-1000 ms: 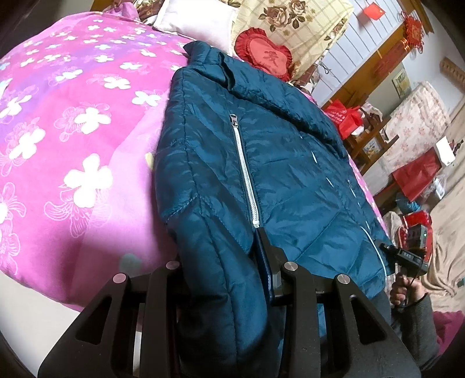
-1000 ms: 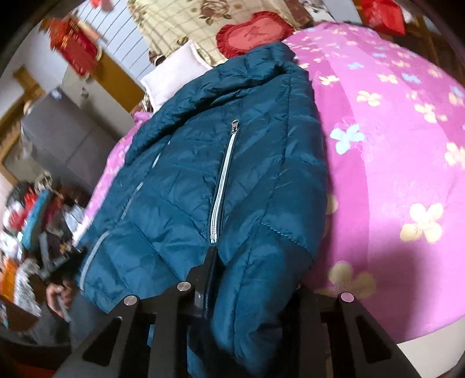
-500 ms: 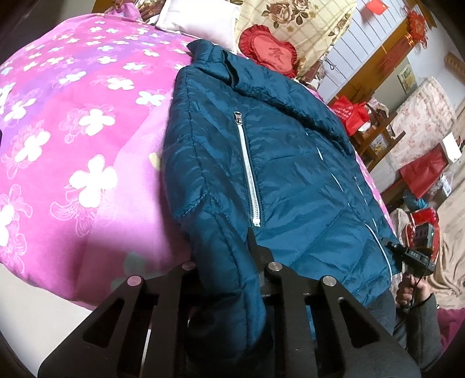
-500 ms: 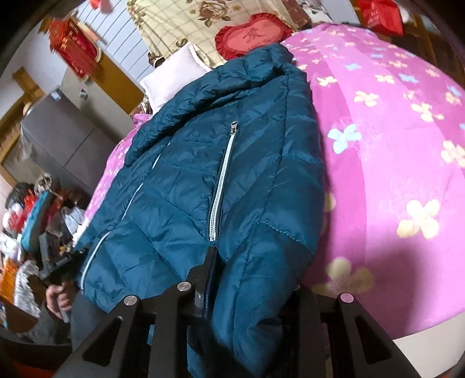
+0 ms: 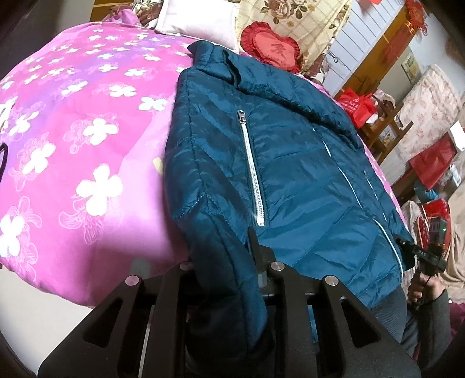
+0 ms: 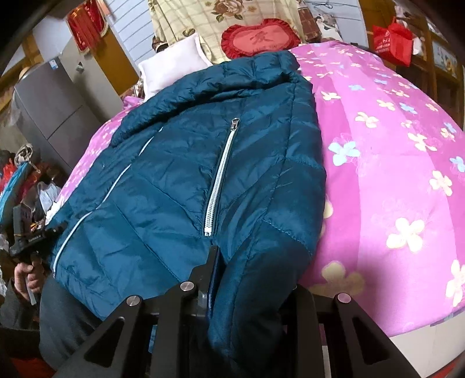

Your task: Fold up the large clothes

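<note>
Both grippers are clamping sleeve fabric: the left gripper (image 5: 223,261) and right gripper (image 6: 250,279) are each pinching a sleeve of the teal jacket (image 5: 290,174), lying face-up on the pink quilt (image 5: 72,145). Judging ahead, lifting evenly should be keeping folds symmetrical toward the collar (image 6: 232,75).

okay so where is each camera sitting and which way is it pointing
Left wrist: sits on the left gripper, looking down along its fingers at the blue jacket on the pink quilt; the person's right hand and right gripper show at far right.
Right wrist: sits on the right gripper, facing the same jacket; the left hand shows at far left.
Shared: jacket, quilt, red heart cushion, white pillow.
</note>
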Demonstrator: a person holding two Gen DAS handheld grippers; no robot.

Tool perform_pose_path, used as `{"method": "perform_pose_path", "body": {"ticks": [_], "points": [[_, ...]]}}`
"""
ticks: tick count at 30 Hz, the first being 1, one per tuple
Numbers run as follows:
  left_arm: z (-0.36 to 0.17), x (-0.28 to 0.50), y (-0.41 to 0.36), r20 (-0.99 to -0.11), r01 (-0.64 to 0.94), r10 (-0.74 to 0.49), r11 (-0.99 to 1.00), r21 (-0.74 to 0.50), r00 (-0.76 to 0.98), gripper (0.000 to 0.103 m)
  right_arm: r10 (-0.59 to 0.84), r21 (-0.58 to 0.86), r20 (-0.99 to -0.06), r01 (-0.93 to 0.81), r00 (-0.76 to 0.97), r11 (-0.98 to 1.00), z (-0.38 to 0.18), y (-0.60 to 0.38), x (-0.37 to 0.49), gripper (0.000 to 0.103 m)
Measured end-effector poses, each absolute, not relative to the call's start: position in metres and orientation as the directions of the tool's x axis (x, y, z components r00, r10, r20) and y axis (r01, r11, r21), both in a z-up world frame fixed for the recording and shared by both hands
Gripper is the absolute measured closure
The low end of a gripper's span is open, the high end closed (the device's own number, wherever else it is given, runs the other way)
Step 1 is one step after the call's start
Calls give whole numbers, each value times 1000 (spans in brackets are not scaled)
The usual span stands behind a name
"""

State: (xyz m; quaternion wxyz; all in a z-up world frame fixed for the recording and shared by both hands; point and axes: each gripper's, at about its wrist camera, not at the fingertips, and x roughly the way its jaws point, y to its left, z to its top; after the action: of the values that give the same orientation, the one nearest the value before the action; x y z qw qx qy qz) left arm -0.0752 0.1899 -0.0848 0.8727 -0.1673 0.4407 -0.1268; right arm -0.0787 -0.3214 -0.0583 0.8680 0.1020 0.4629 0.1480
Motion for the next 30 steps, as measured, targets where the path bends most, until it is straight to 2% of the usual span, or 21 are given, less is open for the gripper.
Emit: {"method": "perform_pose_path", "body": {"ticks": [8, 14, 25, 30], "points": [[-87, -77, 192, -711, 78, -376, 907, -414, 594, 83, 397, 382, -751, -142, 527, 913, -60, -329, -78, 80], [-89, -75, 198, -702, 61, -401, 888, -457, 589, 82, 382, 360, -761, -149, 525, 921, -58, -326, -77, 80], [-79, -75, 194, -709, 61, -369, 906, -420, 601, 89, 329, 278, -751, -177, 572, 944, -44, -316, -87, 83], [-63, -75, 199, -686, 68, -371, 902, -426, 626, 90, 341, 305, -703, -170, 624, 937, -29, -318, -98, 87]]}}
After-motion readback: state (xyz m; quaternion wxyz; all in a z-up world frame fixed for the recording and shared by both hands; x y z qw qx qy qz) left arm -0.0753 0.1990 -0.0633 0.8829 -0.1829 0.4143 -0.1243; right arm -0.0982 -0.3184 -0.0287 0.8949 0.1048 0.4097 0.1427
